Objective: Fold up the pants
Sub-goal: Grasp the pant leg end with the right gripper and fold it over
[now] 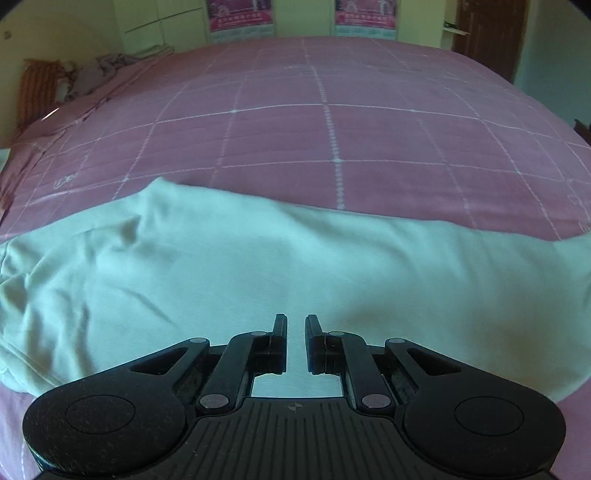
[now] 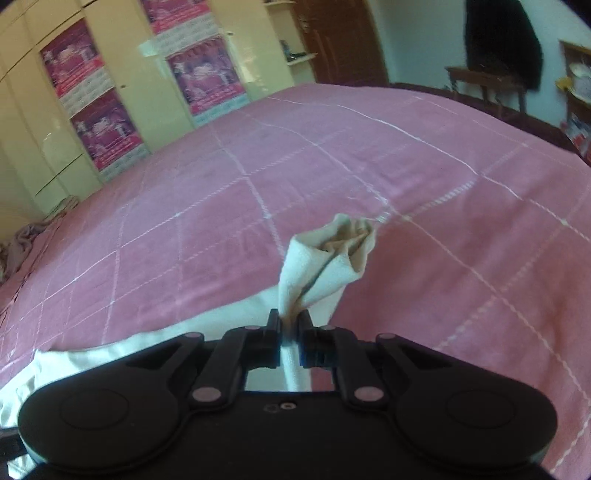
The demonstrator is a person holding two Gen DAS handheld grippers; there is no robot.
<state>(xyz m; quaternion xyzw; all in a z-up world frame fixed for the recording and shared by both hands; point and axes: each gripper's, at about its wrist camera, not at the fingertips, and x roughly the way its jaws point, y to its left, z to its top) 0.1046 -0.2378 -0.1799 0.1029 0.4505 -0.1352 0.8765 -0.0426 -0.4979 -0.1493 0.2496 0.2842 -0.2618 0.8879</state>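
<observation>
Pale cream pants [image 1: 258,266] lie stretched across the pink checked bed cover [image 1: 332,133], with creases toward the left end. My left gripper [image 1: 295,321] hovers over their near middle, its jaws shut, and no cloth shows pinched between them. In the right wrist view my right gripper [image 2: 290,317] is shut on a bunched end of the pants [image 2: 325,266]. That end stands up above the fingers with its opening showing. The rest of the pants [image 2: 110,354] trails down and left onto the bed.
The bed cover [image 2: 406,177] spreads far ahead and to the right. Cream wardrobe doors with pink posters [image 2: 107,129] stand behind the bed. A brown door [image 1: 487,33] is at the far right. Crumpled bedding [image 1: 92,70] sits at the far left corner.
</observation>
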